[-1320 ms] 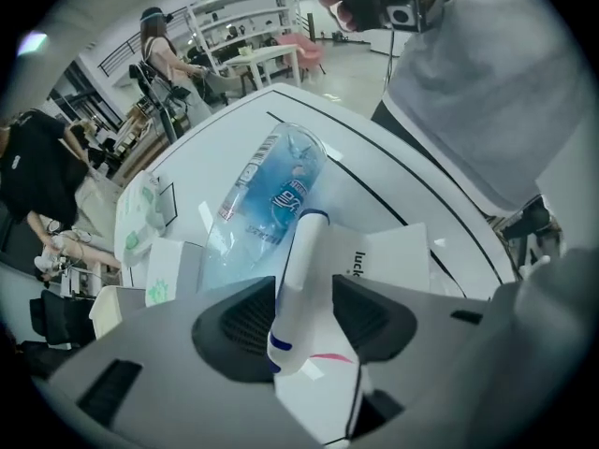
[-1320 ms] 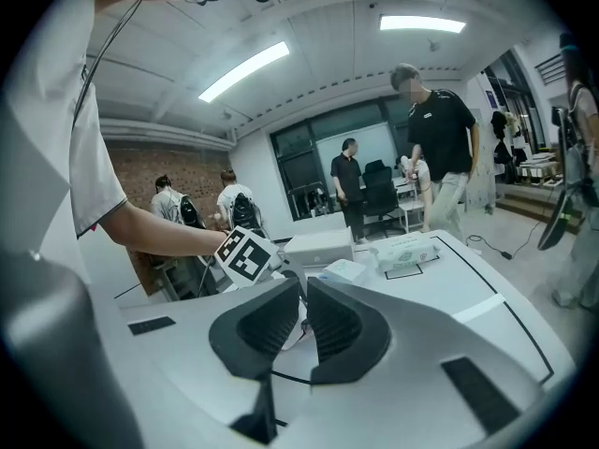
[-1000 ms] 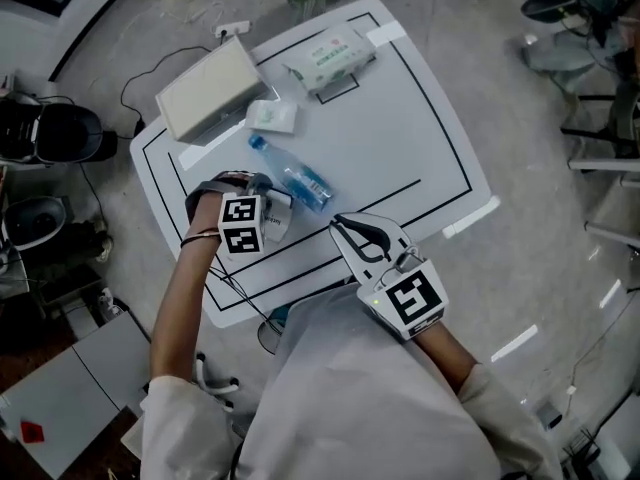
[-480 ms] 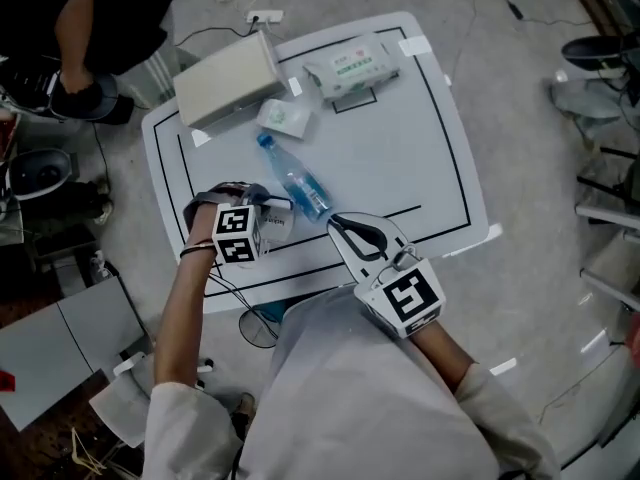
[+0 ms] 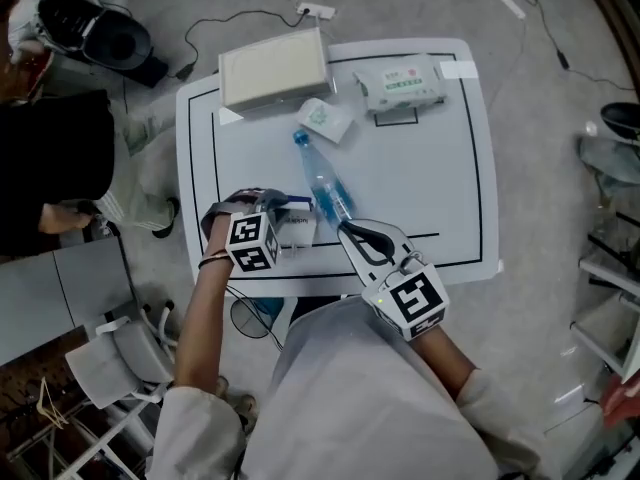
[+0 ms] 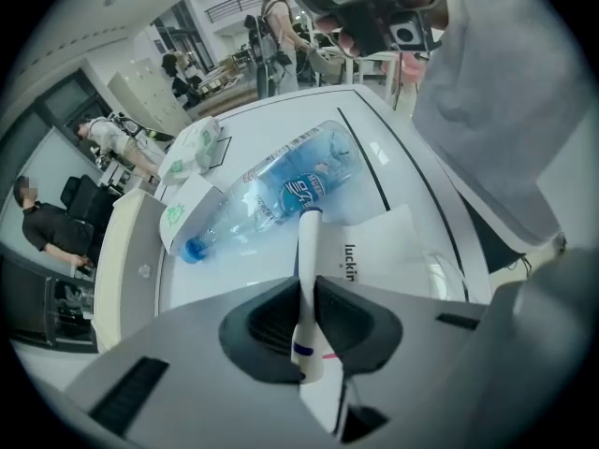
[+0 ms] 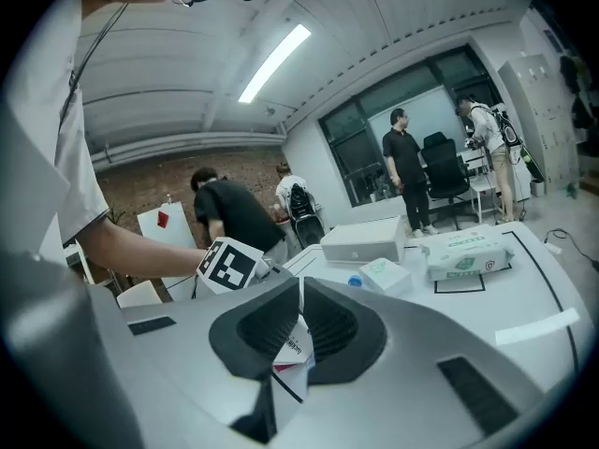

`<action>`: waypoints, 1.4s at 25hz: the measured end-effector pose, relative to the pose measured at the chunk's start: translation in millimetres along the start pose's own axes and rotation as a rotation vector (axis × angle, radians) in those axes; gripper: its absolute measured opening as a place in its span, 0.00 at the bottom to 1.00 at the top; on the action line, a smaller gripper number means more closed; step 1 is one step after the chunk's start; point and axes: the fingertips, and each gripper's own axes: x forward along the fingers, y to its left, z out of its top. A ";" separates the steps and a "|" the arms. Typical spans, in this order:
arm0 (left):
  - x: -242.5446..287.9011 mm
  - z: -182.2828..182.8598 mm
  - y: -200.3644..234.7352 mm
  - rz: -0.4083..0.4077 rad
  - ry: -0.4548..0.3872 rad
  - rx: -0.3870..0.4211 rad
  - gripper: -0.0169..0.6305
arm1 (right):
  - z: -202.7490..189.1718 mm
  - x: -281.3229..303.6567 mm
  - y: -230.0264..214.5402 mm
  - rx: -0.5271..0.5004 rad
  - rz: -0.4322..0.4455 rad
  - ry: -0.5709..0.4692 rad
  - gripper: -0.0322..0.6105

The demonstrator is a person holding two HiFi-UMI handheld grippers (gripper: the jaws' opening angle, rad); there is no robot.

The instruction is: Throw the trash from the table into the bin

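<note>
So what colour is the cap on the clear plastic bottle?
Blue. The small round cap shows best in the left gripper view.

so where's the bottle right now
In the head view the bottle lies near the middle of the table, cap toward the tissue pack, its other end close by the right gripper.

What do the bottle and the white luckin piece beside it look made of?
Water bottle: thin clear plastic, glossy. It is see-through with bright highlights, and has a blue cap and a blue printed label.
Luckin piece: probably paper, matte white with dark print. Its edge is flat and sheet-thin. Whether it is a bag or a sleeve, I cannot tell.
</note>
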 end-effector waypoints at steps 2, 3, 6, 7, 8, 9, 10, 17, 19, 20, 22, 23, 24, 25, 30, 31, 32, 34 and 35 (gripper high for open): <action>-2.9 -2.0 -2.0 0.022 -0.023 -0.052 0.10 | 0.8 4.8 2.9 -0.005 0.013 0.003 0.09; -4.3 -2.9 -2.5 0.035 -0.034 -0.077 0.10 | 0.7 7.4 4.5 -0.009 0.019 0.006 0.09; -8.2 -4.3 -5.4 0.070 -0.066 -0.150 0.10 | -3.4 14.8 10.3 -0.014 0.035 0.021 0.09; -9.7 -4.5 -6.6 0.081 -0.077 -0.172 0.09 | -4.9 17.3 12.6 -0.015 0.040 0.027 0.09; -11.3 -4.6 -7.8 0.091 -0.087 -0.191 0.10 | -6.1 19.7 15.5 -0.016 0.044 0.032 0.09; -13.2 -4.8 -9.2 0.100 -0.096 -0.209 0.09 | -7.1 22.0 18.9 -0.018 0.049 0.035 0.09; -15.3 -5.1 -11.1 0.108 -0.105 -0.225 0.10 | -8.0 24.2 22.9 -0.020 0.054 0.039 0.09; -26.4 -6.9 -24.7 0.160 -0.160 -0.326 0.09 | -12.8 35.6 46.0 -0.041 0.090 0.057 0.09; -27.9 -5.4 -28.6 0.170 -0.173 -0.352 0.09 | -14.0 36.4 49.0 -0.042 0.096 0.062 0.09; -28.9 -4.6 -30.5 0.174 -0.179 -0.365 0.09 | -14.3 36.9 50.7 -0.042 0.100 0.064 0.09; -31.0 -2.3 -33.9 0.180 -0.191 -0.392 0.09 | -14.6 38.1 54.5 -0.043 0.113 0.069 0.09; -32.3 -1.3 -35.3 0.182 -0.196 -0.402 0.09 | -14.6 39.1 56.6 -0.045 0.121 0.071 0.09; -33.9 -0.7 -36.4 0.184 -0.199 -0.409 0.09 | -14.3 40.7 59.1 -0.047 0.130 0.073 0.09; -35.7 -0.5 -37.3 0.187 -0.201 -0.413 0.09 | -13.7 42.6 61.8 -0.049 0.138 0.073 0.09; -41.6 0.1 -39.8 0.195 -0.212 -0.426 0.09 | -9.7 51.1 70.0 -0.058 0.170 0.072 0.09; -41.3 -0.2 -39.2 0.196 -0.209 -0.431 0.09 | -9.4 51.4 69.2 -0.056 0.175 0.074 0.09; -40.7 -0.6 -37.9 0.198 -0.206 -0.438 0.09 | -9.7 51.2 67.6 -0.053 0.179 0.076 0.09; -39.6 -1.5 -33.6 0.203 -0.203 -0.454 0.09 | -11.6 49.8 62.9 -0.050 0.184 0.082 0.09; -39.6 -1.9 -30.9 0.207 -0.203 -0.465 0.09 | -12.8 49.0 59.9 -0.050 0.184 0.085 0.09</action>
